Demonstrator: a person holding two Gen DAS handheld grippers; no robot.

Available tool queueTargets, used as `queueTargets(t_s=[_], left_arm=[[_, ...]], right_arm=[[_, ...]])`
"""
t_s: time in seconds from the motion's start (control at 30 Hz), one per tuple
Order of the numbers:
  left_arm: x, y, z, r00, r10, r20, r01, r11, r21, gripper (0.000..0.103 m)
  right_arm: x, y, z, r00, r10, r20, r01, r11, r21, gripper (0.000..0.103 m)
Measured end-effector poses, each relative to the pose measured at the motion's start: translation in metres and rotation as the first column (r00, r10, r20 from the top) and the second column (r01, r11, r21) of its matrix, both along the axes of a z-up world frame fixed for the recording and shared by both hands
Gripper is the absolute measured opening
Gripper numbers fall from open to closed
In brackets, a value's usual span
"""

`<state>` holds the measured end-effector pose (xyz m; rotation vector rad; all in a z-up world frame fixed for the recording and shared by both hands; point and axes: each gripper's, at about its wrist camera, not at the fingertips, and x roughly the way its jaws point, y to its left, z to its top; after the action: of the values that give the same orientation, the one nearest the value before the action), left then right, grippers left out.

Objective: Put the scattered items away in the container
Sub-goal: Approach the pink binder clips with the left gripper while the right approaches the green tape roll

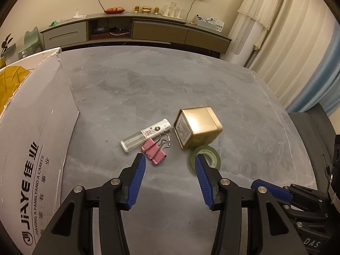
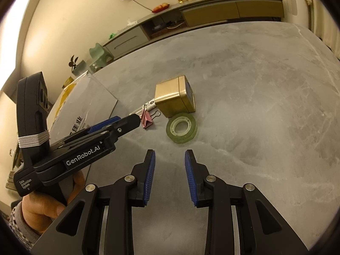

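Low over the grey stone tabletop, the left tongs hang with their blue pads spread wide and nothing between them; their tips sit just short of a small cluster of loose items. Nearest the left pad lies a pink binder clip with its wire handles touching a clear-ended lighter that lies on its side just behind it. Beside these, toward the right, a gold tin is tipped over with its printed face turned leftward, and a roll of green tape lies flat against the tin's near edge, partly hidden by the right pad of the left tongs. A white cardboard box with printed lettering stands at the left edge of the tabletop, yellow material showing inside it. In the right wrist view, the right tongs are also parted and empty, held near the tape roll, apart from it.
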<state>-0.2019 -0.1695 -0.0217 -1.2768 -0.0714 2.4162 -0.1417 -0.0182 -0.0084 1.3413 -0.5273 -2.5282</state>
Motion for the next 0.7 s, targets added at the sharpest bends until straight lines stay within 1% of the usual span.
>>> queueTargets(t_s=[0.17, 0.37, 0.5, 0.7], left_arm=[[-0.012, 0.003, -0.006, 1.0, -0.008, -0.016, 0.008, 1.0, -0.002, 0.05], [-0.028, 0.009, -0.014, 0.998, -0.039, -0.042, 0.039, 0.999, 0.003, 0.05], [-0.031, 0.012, -0.022, 0.997, -0.071, -0.028, 0.071, 0.997, 0.022, 0.05], [-0.02, 0.017, -0.026, 0.991, -0.135, -0.003, 0.135, 0.99, 0.044, 0.05]], right_arm=[[-0.007, 0.001, -0.005, 1.0, -0.01, 0.003, 0.01, 1.0, 0.007, 0.031], [-0.022, 0.003, -0.007, 1.0, -0.027, -0.014, 0.028, 0.999, 0.042, 0.031], [-0.03, 0.0, -0.013, 1.0, -0.02, -0.016, 0.021, 0.997, 0.068, 0.031], [-0.038, -0.003, -0.017, 1.0, -0.01, -0.012, 0.011, 0.995, 0.097, 0.031]])
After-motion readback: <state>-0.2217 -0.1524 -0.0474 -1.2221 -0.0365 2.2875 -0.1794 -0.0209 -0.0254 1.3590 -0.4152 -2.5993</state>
